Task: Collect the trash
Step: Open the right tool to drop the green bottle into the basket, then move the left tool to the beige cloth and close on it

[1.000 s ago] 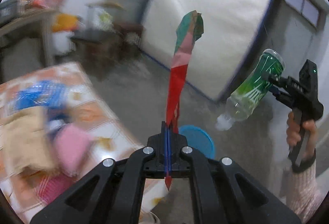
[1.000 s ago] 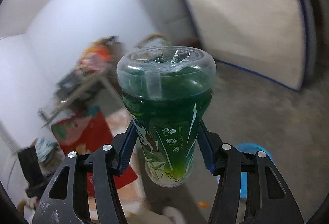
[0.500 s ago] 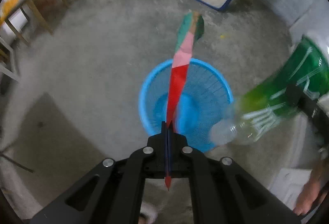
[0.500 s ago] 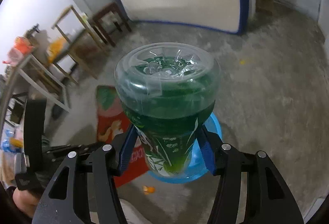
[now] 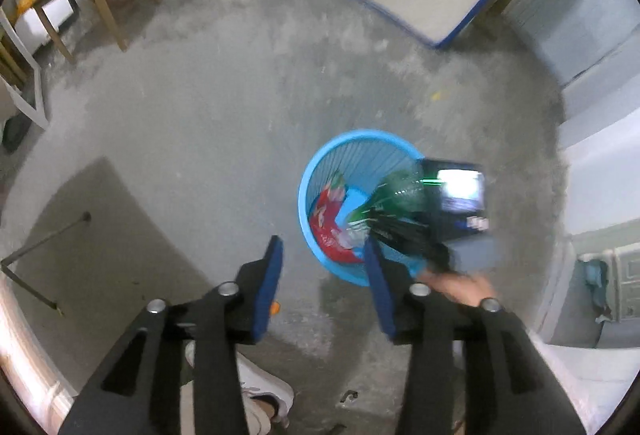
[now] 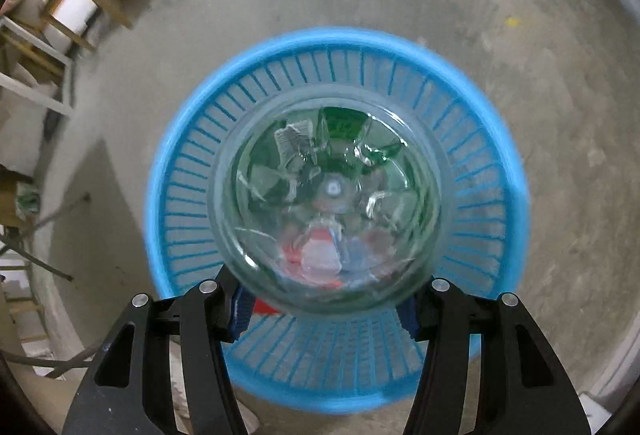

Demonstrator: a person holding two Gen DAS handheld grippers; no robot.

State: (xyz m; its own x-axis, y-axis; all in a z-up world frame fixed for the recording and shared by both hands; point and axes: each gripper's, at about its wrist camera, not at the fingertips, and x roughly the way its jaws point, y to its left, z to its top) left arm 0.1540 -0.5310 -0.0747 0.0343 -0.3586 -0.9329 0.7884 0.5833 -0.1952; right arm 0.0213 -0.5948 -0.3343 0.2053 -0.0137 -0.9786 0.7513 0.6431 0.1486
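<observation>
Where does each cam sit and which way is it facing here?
Left wrist: on the left tool, aimed steeply down at the concrete floor; its jaws have just opened, empty. Shows the right hand, a shoe, and the red wrapper in the blue basket.
Right wrist: on the right tool, aimed almost straight down over the basket; the clamped green plastic bottle fills the centre.
Shared: basket, bottle, wrapper, floor.
</observation>
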